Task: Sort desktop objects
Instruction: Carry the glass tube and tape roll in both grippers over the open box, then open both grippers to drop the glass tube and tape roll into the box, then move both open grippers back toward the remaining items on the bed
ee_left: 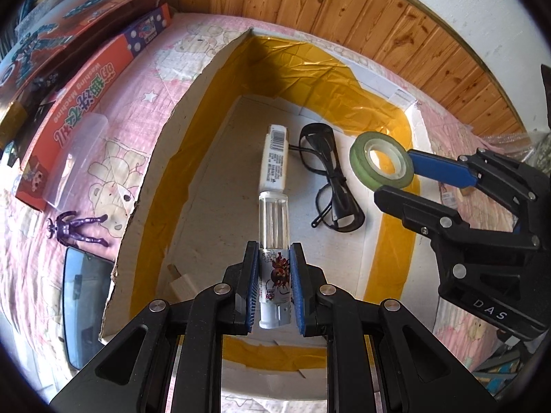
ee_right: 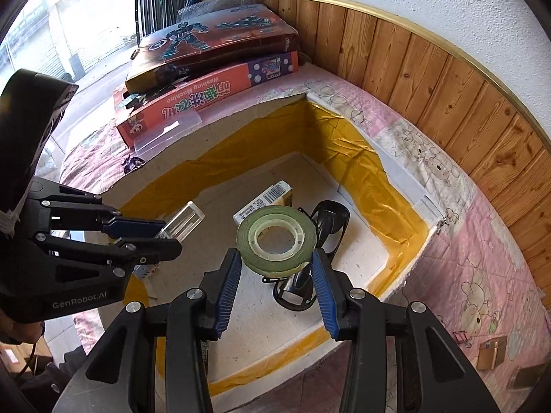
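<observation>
My left gripper (ee_left: 274,275) is shut on a clear bottle with a printed label (ee_left: 273,237), held above the open cardboard box (ee_left: 148,186); it also shows in the right wrist view (ee_right: 180,223). My right gripper (ee_right: 277,272) is shut on a green tape roll (ee_right: 276,237), also over the box, and shows in the left wrist view (ee_left: 381,160). Inside the box lie a white carton with a barcode (ee_left: 275,155) and black glasses (ee_left: 330,179).
Two stacked toy boxes (ee_left: 79,69) and a clear plastic lid (ee_left: 79,158) lie left of the box on the pink cloth. A purple figurine (ee_left: 77,229) and a black phone (ee_left: 86,306) lie nearby. Wood panelling (ee_left: 344,17) runs behind.
</observation>
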### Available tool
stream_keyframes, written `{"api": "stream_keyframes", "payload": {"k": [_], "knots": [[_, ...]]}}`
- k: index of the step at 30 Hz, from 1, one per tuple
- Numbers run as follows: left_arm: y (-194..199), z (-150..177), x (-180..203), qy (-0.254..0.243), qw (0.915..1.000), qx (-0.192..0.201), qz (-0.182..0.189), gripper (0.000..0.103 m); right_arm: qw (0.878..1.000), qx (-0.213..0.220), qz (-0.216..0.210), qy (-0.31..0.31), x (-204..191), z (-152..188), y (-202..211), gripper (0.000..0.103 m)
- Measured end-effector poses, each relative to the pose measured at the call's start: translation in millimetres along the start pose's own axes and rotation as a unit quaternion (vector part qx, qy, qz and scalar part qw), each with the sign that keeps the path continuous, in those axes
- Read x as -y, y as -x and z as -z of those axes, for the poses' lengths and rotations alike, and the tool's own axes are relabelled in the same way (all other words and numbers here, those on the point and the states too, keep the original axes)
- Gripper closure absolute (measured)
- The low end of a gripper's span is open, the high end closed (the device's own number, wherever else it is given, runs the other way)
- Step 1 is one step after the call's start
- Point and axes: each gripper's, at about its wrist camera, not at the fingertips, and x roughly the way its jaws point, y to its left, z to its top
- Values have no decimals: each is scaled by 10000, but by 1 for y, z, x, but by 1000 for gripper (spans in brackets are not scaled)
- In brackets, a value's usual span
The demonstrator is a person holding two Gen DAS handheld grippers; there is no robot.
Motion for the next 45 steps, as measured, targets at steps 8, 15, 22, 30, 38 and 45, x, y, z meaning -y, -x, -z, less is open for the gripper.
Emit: {"api": "stream_keyframes", "payload": {"k": [8, 15, 22, 30, 38, 45], "knots": [[-13, -5, -10, -30, 9997, -259, -10, 86, 9993, -345, -33, -104, 9, -32, -27, 59], [-22, -9, -14, -18, 9992, -401, 21, 86, 9980, -591, -19, -223, 12, -63, -59, 59], [-32, -10, -19, -38, 9985, -539, -9, 86, 9963, -797, 96, -319, 13, -86, -93, 59], [-38, -11, -22, -3, 9984, -567, 5, 86, 9945, -973, 226, -311, 16, -98, -119, 59], [-43, -19, -26, 99, 9982, -579, 117, 85, 9941, -878, 234, -601, 25, -107, -128, 59], [-42, -18, -29, 175, 9981, -516, 291, 73, 9946, -757, 188, -692, 29, -108, -115, 49]]}}
